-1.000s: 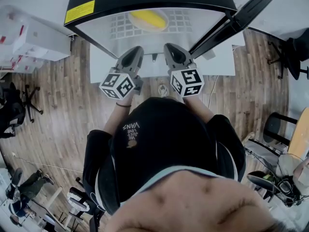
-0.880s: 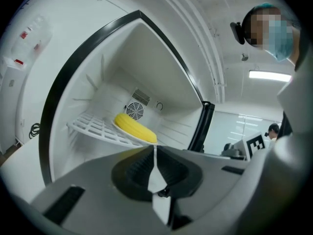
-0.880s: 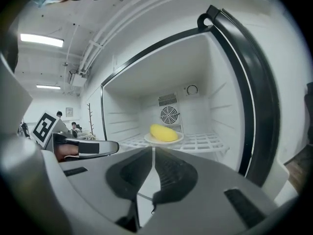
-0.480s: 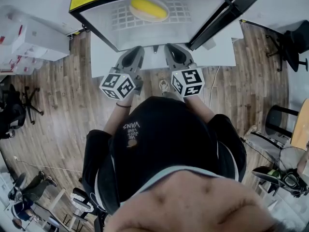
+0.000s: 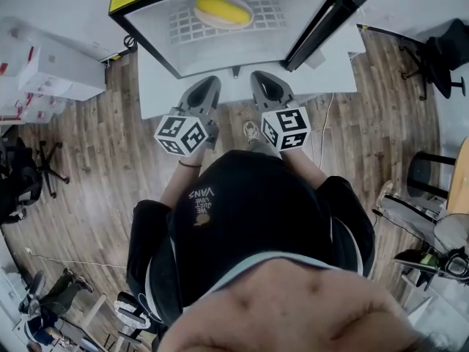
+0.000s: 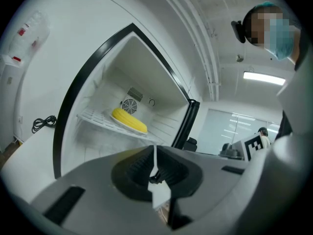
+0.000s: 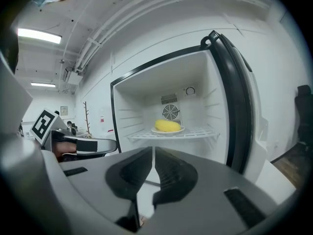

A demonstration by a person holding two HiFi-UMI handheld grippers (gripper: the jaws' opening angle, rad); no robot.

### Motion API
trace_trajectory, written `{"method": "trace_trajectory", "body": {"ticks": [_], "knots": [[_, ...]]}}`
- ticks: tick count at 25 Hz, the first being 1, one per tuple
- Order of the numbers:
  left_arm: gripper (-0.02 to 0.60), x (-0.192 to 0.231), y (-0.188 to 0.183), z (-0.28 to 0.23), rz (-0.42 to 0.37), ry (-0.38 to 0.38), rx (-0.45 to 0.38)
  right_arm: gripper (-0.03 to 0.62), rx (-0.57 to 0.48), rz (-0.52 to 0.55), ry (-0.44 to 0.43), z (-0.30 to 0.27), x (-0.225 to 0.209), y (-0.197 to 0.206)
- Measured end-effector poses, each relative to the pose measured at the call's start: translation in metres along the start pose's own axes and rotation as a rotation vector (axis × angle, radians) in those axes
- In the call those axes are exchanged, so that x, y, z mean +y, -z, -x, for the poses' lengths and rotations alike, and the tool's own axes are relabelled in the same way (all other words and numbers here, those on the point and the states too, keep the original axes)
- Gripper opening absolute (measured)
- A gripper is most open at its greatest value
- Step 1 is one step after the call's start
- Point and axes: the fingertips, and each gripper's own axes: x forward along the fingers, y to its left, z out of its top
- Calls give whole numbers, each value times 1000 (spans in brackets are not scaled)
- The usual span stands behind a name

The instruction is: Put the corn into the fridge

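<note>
My left gripper (image 6: 154,156) is clenched on nothing, and my right gripper (image 7: 153,156) beside it is clenched empty too. Both face the open fridge (image 5: 212,46). Inside, the yellow corn (image 7: 167,126) lies on a white plate (image 7: 180,129) on the wire shelf (image 7: 200,131), well apart from both grippers. The fridge door (image 7: 234,106) stands open on the right.

— Where is the corn lying?
— The corn (image 5: 220,7) is lying on a plate (image 5: 249,19). The plate is sitting on the shelf (image 5: 275,9) inside the fridge (image 5: 183,50), in front of the fan (image 7: 169,112) at the back.
— And the door?
— The door (image 5: 330,17) is standing open at the fridge's right, and the fridge is standing on a tabletop (image 5: 157,97). The left gripper (image 5: 207,85) and right gripper (image 5: 262,81) are hovering side by side before the opening, apart from the shelf.
</note>
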Motion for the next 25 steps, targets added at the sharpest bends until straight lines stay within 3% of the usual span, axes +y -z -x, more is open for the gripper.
{"method": "trace_trajectory", "body": {"ticks": [25], "knots": [[29,-16,14,30,20,10,-7,12,25,18,26,28,19,19]]}}
